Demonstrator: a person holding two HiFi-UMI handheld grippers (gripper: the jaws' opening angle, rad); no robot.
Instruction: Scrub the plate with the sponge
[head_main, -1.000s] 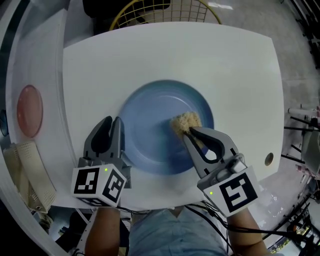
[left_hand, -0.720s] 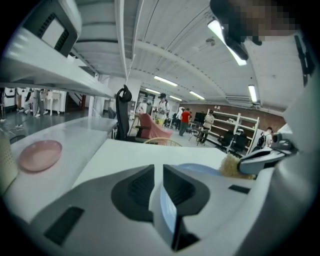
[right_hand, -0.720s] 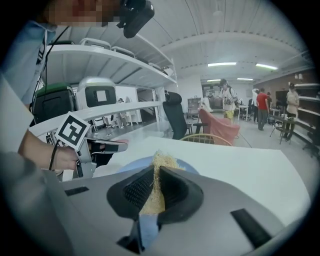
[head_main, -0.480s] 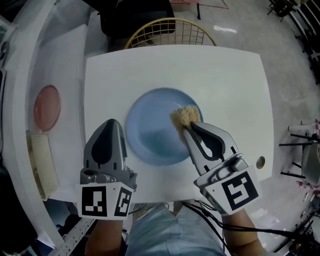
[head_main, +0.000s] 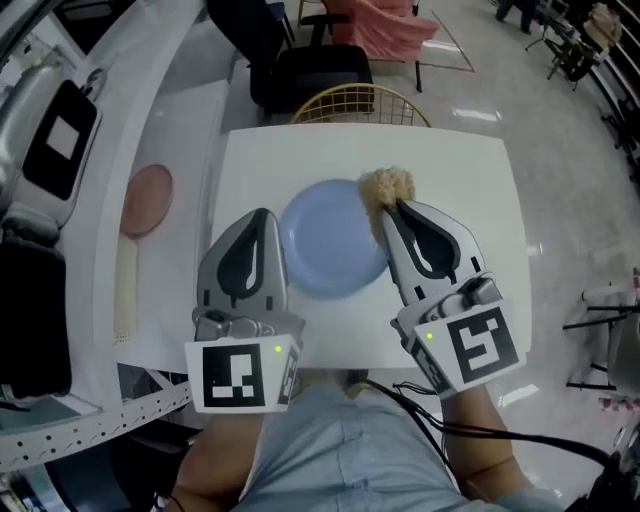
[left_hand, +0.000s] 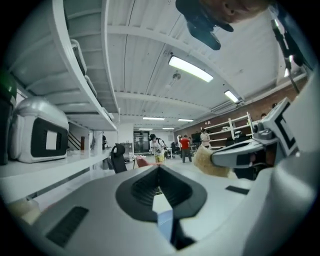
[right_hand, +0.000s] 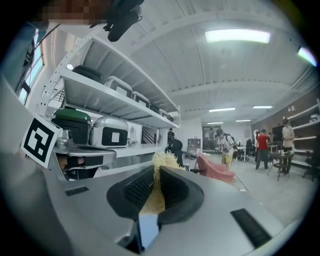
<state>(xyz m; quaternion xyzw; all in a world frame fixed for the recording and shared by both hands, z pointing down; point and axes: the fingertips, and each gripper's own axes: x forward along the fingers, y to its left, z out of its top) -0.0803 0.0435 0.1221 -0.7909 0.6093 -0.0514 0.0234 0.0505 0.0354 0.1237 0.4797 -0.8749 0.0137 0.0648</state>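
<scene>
Plate, round and pale blue (head_main: 330, 245), lies flat on white rectangular table (head_main: 470, 190), roughly mid-table. Right gripper (head_main: 386, 207), a grey two-jaw claw, comes in from the plate's near-right side with its jaws clamped on a tan scruffy fibre sponge (head_main: 387, 185). In the right gripper view the sponge (right_hand: 161, 167) is pinched between the ribbed inner faces and sticks out past the tips. The sponge sits over the plate's far-right rim, partly beyond it; whether it touches the plate cannot be told. Left gripper (head_main: 262, 214), same grey build, points in over the plate's left rim. Its jaws are closed together with nothing between them. The left gripper view shows the tips meeting, a sliver of blue plate (left_hand: 165, 223) below them, and the sponge (left_hand: 209, 161) off to the right in the other claw. A black-and-white square-marker cube (head_main: 245, 375) rides on the left gripper, on the person's side of the plate. Left of the plate, off the table, a flat pink round disc (head_main: 146, 200) lies on a white counter (head_main: 185, 140). Farther left of the plate stands a silver appliance with a black panel (head_main: 50, 135). Beyond the plate's far side is a gold wire chair (head_main: 360, 103), with a black chair (head_main: 305, 75) behind it.
</scene>
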